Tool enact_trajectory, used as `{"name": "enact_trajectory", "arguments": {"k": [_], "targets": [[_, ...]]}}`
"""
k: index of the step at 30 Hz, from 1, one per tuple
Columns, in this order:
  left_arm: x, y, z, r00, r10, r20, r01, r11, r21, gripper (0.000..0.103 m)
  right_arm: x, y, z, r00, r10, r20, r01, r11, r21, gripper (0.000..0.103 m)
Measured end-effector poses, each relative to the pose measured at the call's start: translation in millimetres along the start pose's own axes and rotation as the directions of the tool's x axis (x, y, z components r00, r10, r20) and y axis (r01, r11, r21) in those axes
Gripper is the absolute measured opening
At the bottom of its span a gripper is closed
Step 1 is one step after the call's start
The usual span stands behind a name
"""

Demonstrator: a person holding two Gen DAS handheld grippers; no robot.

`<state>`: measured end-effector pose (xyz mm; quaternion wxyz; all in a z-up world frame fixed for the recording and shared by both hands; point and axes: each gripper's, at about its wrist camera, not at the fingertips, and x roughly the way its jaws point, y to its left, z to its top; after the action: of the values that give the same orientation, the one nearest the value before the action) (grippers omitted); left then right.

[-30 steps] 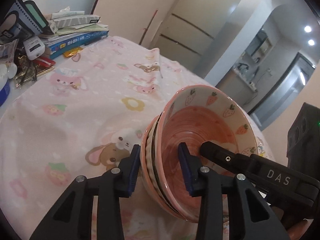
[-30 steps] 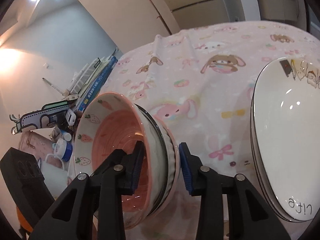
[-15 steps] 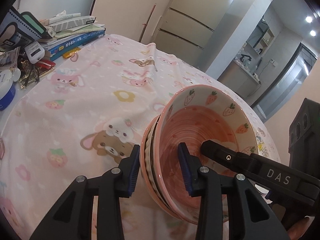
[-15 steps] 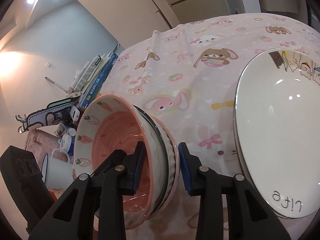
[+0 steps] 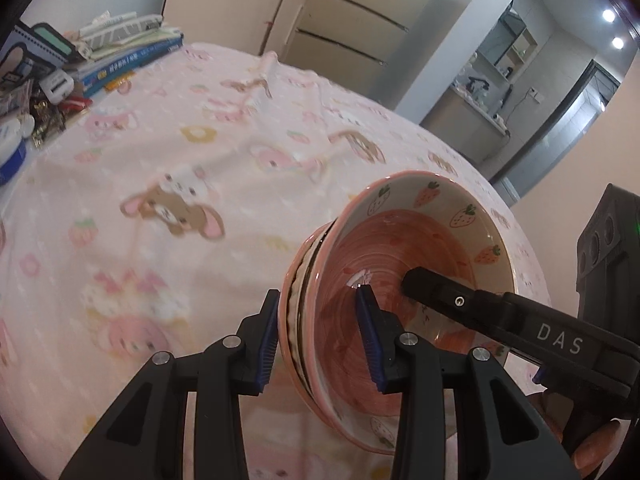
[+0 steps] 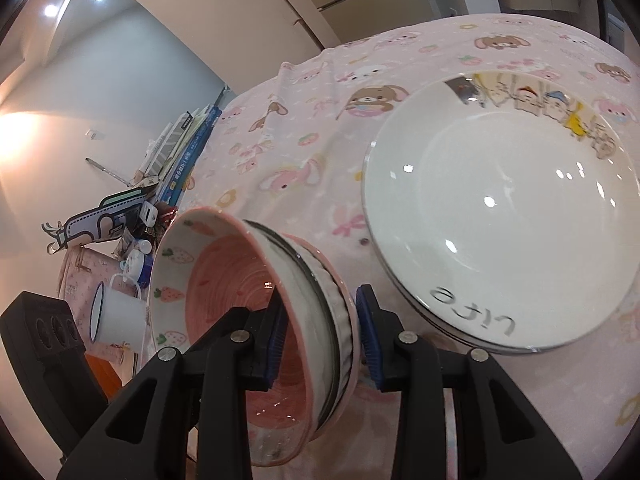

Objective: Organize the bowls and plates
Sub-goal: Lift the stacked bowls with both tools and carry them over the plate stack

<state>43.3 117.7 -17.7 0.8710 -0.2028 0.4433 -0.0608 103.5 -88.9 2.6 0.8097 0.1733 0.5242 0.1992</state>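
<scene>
Moved: both tools have carried the bowl stack across the cloth; the white plates now fill more of the right wrist view.
Desk (image 5: 168,200): covered by a pink cloth printed with bunnies and strawberries.
White plates (image 6: 500,216): stacked on the cloth, to the right of the bowls in the right wrist view, apart from them.
Bowl stack (image 5: 404,276): nested pink strawberry bowls, tilted, held clear of the cloth.
Left tool (image 5: 320,340): narrow, pads clamped over the stack's rim on one side.
Right tool (image 6: 320,330): narrow, clamped over the opposite rim.
Books (image 5: 128,60): piled at the desk's far left edge.
Mug (image 6: 118,314): white, beyond the bowls.
</scene>
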Motion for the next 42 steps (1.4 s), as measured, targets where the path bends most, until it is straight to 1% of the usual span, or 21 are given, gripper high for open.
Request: {"name": "enact_trajectory", "arguments": {"k": [2, 4, 6, 8, 9, 11, 13, 15, 17, 18, 19, 20, 22, 25, 28, 29, 31, 35, 42], "targets": [[4, -4, -7, 1.000, -0.004, -0.022, 0.004, 1.000, 0.006, 0.039, -4, -6, -5, 1.000, -0.014, -0.007, 0.014, 1.000, -0.002, 0.033], [6, -5, -12, 1.000, -0.004, -0.022, 0.004, 1.000, 0.009, 0.039, -5, -12, -10, 1.000, -0.025, -0.016, 0.025, 1.000, 0.000, 0.033], [5, -6, -16, 1.000, -0.009, -0.008, 0.009, 1.000, 0.014, 0.039, -5, -19, -14, 1.000, -0.012, -0.021, 0.012, 1.000, 0.011, 0.033], [6, -4, -16, 0.999, -0.033, -0.013, 0.033, 0.999, 0.006, 0.041, -7, -23, -16, 1.000, 0.007, -0.018, -0.007, 1.000, 0.016, 0.033], [5, -3, -16, 0.999, -0.045, -0.013, 0.045, 0.999, -0.002, 0.043, -8, -25, -16, 1.000, 0.019, -0.014, -0.019, 1.000, 0.017, 0.033], [7, -1, -16, 0.996, -0.091, -0.017, 0.091, 0.996, -0.022, 0.054, -8, -31, -17, 0.998, 0.056, -0.008, -0.055, 0.998, 0.042, 0.036], [14, 0, -16, 0.994, -0.106, -0.031, 0.105, 0.994, -0.030, 0.056, -7, -37, -18, 0.995, 0.101, -0.005, -0.100, 0.993, 0.068, 0.041], [16, 2, -19, 0.992, -0.123, -0.021, 0.122, 0.992, -0.044, 0.057, -1, -43, -22, 0.992, 0.126, -0.018, -0.123, 0.986, 0.113, 0.043], [18, 8, -21, 0.987, -0.158, -0.022, 0.156, 0.984, -0.081, 0.057, 6, -51, -28, 0.986, 0.165, -0.015, -0.159, 0.972, 0.174, 0.045], [20, 11, -22, 0.983, -0.181, -0.025, 0.177, 0.978, -0.105, 0.057, 6, -54, -30, 0.983, 0.185, -0.001, -0.181, 0.962, 0.204, 0.046], [20, 13, -22, 0.982, -0.188, -0.025, 0.184, 0.976, -0.118, 0.057, 8, -58, -33, 0.979, 0.203, 0.009, -0.200, 0.952, 0.233, 0.047], [20, 13, -23, 0.982, -0.186, -0.022, 0.182, 0.976, -0.117, 0.056, 10, -62, -35, 0.974, 0.224, 0.026, -0.223, 0.938, 0.265, 0.047], [17, 10, -24, 0.986, -0.166, -0.016, 0.163, 0.980, -0.114, 0.055, 12, -65, -38, 0.970, 0.237, 0.052, -0.242, 0.923, 0.300, 0.047], [14, 6, -24, 0.990, -0.141, -0.011, 0.139, 0.983, -0.123, 0.053, 9, -61, -43, 0.974, 0.202, 0.098, -0.222, 0.929, 0.297, 0.048], [11, 2, -24, 0.993, -0.112, -0.022, 0.108, 0.986, -0.125, 0.052, 8, -57, -41, 0.978, 0.189, 0.094, -0.208, 0.934, 0.290, 0.047], [10, 1, -24, 0.993, -0.113, -0.021, 0.110, 0.987, -0.119, 0.052, 9, -57, -40, 0.978, 0.195, 0.081, -0.210, 0.932, 0.295, 0.047], [7, 0, -23, 0.993, -0.114, -0.016, 0.111, 0.987, -0.118, 0.052, 7, -56, -40, 0.977, 0.199, 0.081, -0.214, 0.931, 0.295, 0.047], [-7, -8, -17, 0.994, -0.113, 0.006, 0.113, 0.988, -0.102, 0.052, -3, -52, -38, 0.973, 0.208, 0.101, -0.229, 0.932, 0.282, 0.047], [-32, -33, -3, 0.990, -0.132, 0.045, 0.135, 0.989, -0.058, 0.052, -36, -43, -27, 0.964, 0.220, 0.149, -0.253, 0.932, 0.259, 0.047]]}}
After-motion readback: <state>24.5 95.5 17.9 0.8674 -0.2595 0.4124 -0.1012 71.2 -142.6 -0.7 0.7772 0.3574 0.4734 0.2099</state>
